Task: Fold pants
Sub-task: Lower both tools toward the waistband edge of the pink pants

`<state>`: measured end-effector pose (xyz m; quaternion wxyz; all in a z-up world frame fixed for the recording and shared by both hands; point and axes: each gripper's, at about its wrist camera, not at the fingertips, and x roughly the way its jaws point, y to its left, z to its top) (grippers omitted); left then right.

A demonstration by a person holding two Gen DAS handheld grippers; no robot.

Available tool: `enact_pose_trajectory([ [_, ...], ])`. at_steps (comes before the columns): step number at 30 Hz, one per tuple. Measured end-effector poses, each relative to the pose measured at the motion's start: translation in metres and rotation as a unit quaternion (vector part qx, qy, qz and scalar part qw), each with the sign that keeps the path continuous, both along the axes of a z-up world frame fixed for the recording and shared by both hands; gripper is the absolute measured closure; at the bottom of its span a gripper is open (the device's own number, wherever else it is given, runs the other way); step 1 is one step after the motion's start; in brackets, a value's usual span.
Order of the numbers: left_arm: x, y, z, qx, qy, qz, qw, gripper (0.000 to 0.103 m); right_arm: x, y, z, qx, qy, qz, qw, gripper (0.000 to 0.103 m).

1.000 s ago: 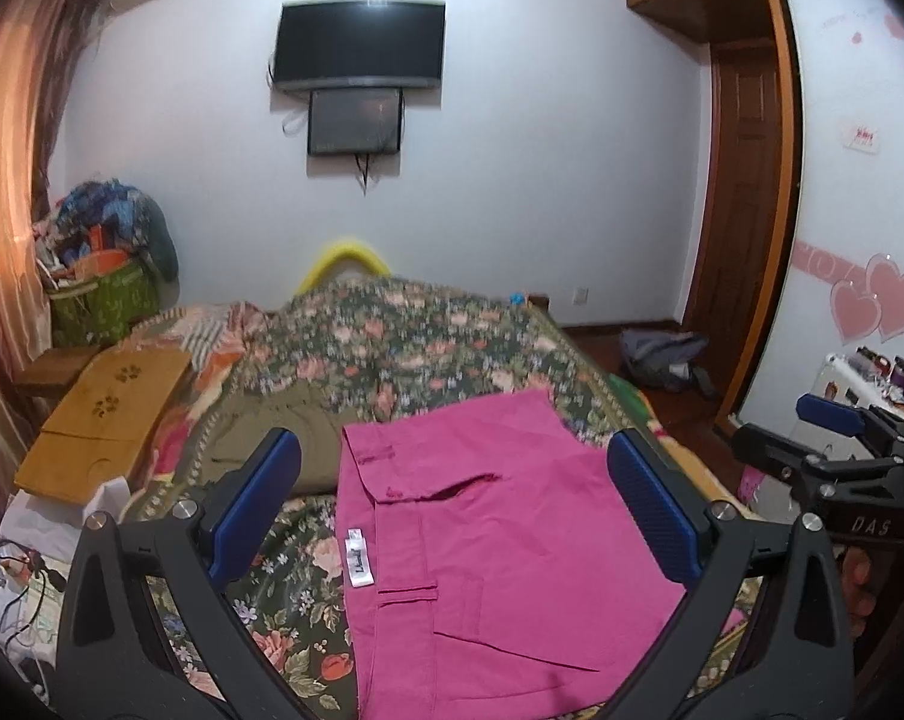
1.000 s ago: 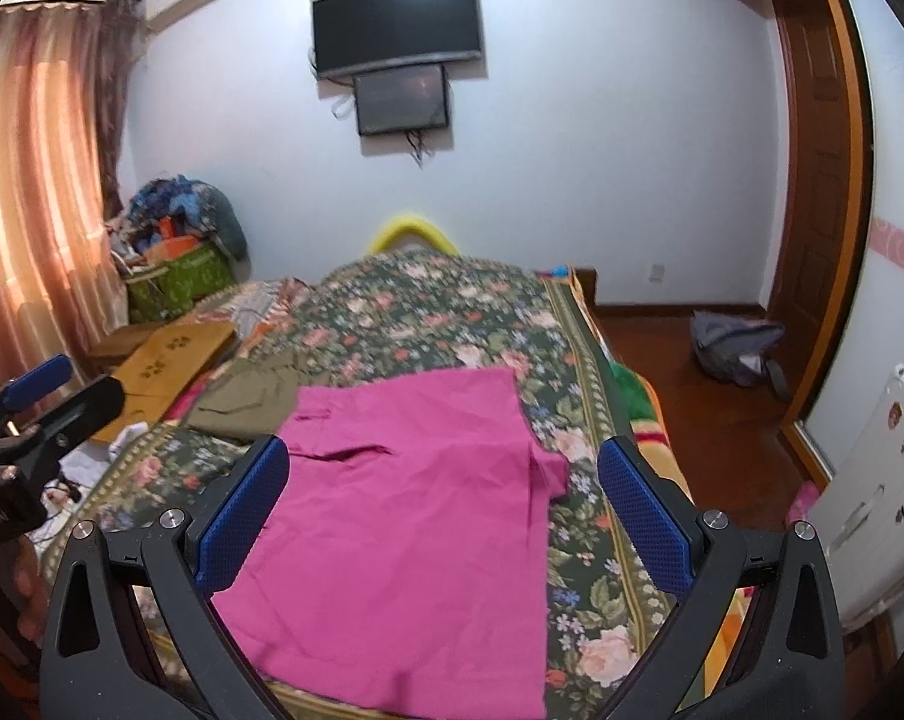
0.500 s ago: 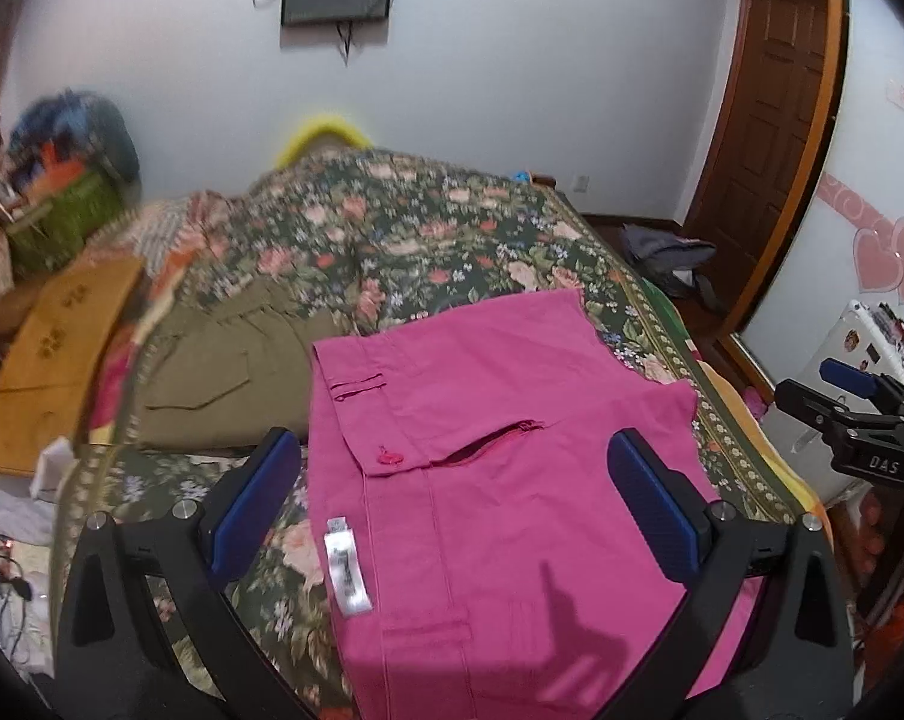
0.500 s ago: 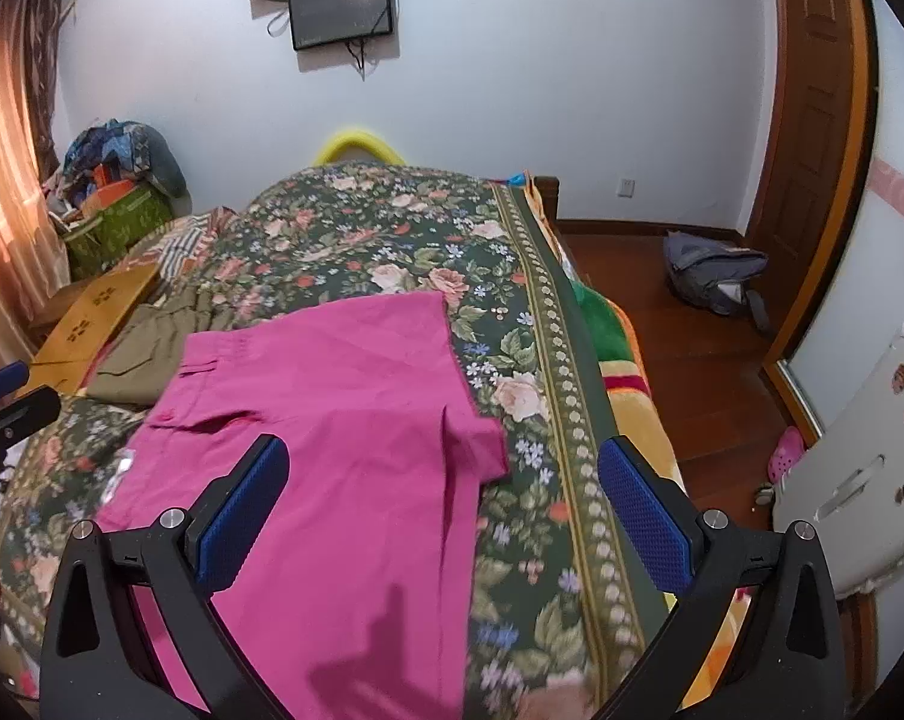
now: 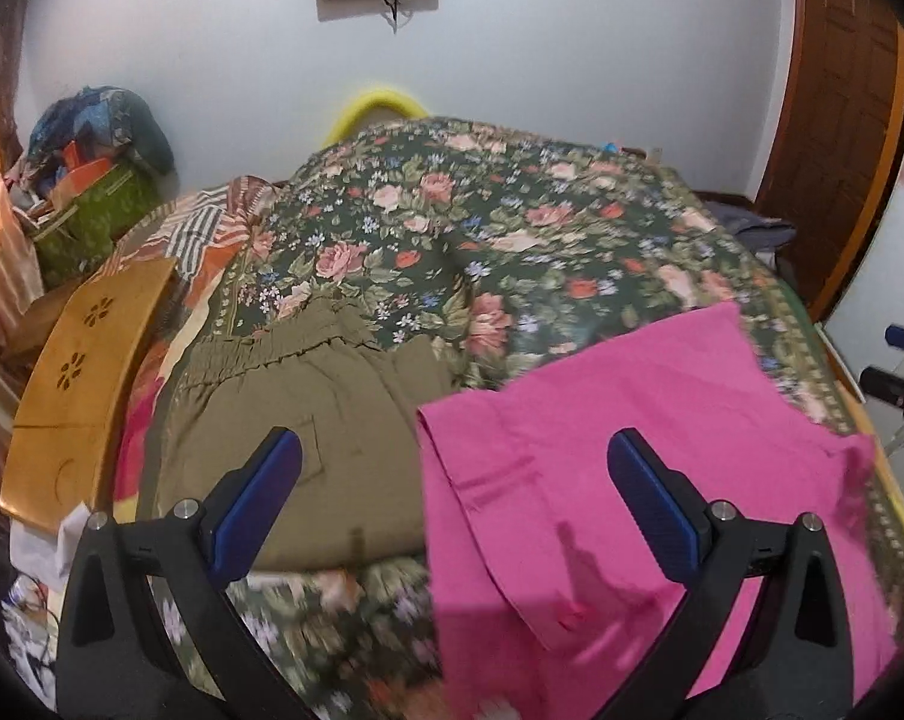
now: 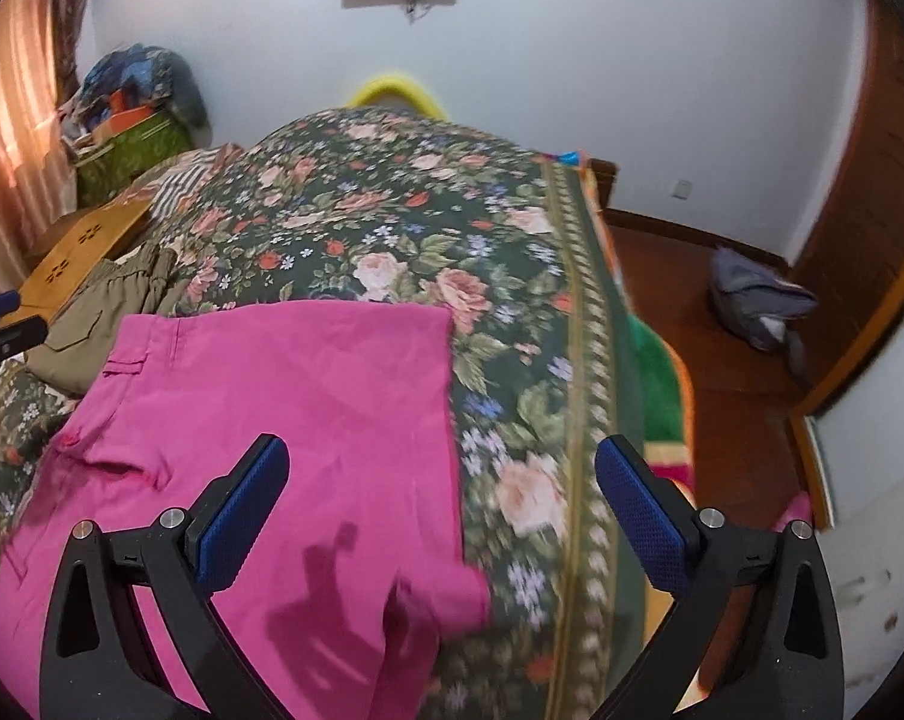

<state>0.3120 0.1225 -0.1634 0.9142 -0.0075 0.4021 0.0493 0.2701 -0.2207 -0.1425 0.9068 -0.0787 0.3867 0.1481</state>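
Pink pants [image 5: 644, 468] lie spread on the floral bedspread [image 5: 482, 240], waistband toward the left. They also show in the right wrist view [image 6: 284, 420]. My left gripper [image 5: 452, 498] is open and empty, hovering over the pants' left waistband edge. My right gripper [image 6: 440, 504] is open and empty, above the right edge of the pants, where a leg end hangs toward the bed's front. The bedspread shows in the right wrist view too [image 6: 512, 300].
Folded olive-green pants [image 5: 296, 420] lie left of the pink ones. A wooden lap table [image 5: 86, 384] sits at the bed's left edge. A green basket of clothes [image 5: 92, 204] stands far left. A grey bag [image 6: 758, 300] lies on the floor right.
Both grippers have moved forward and down toward the bed. The left view has swung left over the waistband edge; the right view has shifted to the pants' right edge. Both stay open.
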Motion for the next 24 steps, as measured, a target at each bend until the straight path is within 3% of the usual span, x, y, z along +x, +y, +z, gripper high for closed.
enact_pose_trajectory([
  [1, 0.009, 0.005, -0.006, 0.0, 0.009, 0.004, 1.0, 0.0, 0.008, 0.002, -0.003, -0.002, 0.003, 0.003, 1.0, 0.002],
  [4, 0.027, 0.015, -0.022, 0.008, 0.026, 0.009, 0.9996, 0.018, 0.031, 0.011, -0.012, -0.015, 0.009, 0.011, 1.0, 0.003],
  [7, 0.043, 0.025, -0.039, -0.006, 0.049, 0.013, 0.9987, 0.021, 0.05, 0.018, -0.021, -0.019, 0.026, 0.022, 0.999, 0.006],
  [9, 0.053, 0.031, -0.051, -0.011, 0.059, 0.017, 0.9981, 0.029, 0.065, 0.021, -0.028, -0.021, 0.042, 0.017, 0.999, 0.006],
  [11, 0.059, 0.033, -0.06, -0.02, 0.07, 0.015, 0.9973, 0.043, 0.079, 0.024, -0.036, -0.018, 0.055, 0.017, 0.998, 0.011],
  [13, 0.064, 0.036, -0.069, -0.037, 0.084, 0.012, 0.9957, 0.05, 0.091, 0.028, -0.042, -0.017, 0.064, 0.017, 0.998, 0.017],
  [16, 0.07, 0.039, -0.077, -0.064, 0.097, 0.007, 0.9932, 0.054, 0.104, 0.032, -0.048, -0.01, 0.073, 0.026, 0.997, 0.024],
  [19, 0.072, 0.036, -0.079, -0.062, 0.096, -0.014, 0.9934, 0.059, 0.116, 0.037, -0.054, -0.006, 0.084, 0.036, 0.996, 0.026],
  [21, 0.076, 0.034, -0.081, -0.063, 0.105, -0.021, 0.9923, 0.059, 0.122, 0.041, -0.057, -0.013, 0.089, 0.041, 0.995, 0.034],
  [24, 0.083, 0.036, -0.085, -0.071, 0.116, -0.024, 0.9904, 0.059, 0.13, 0.043, -0.063, -0.002, 0.106, 0.055, 0.993, 0.035],
])
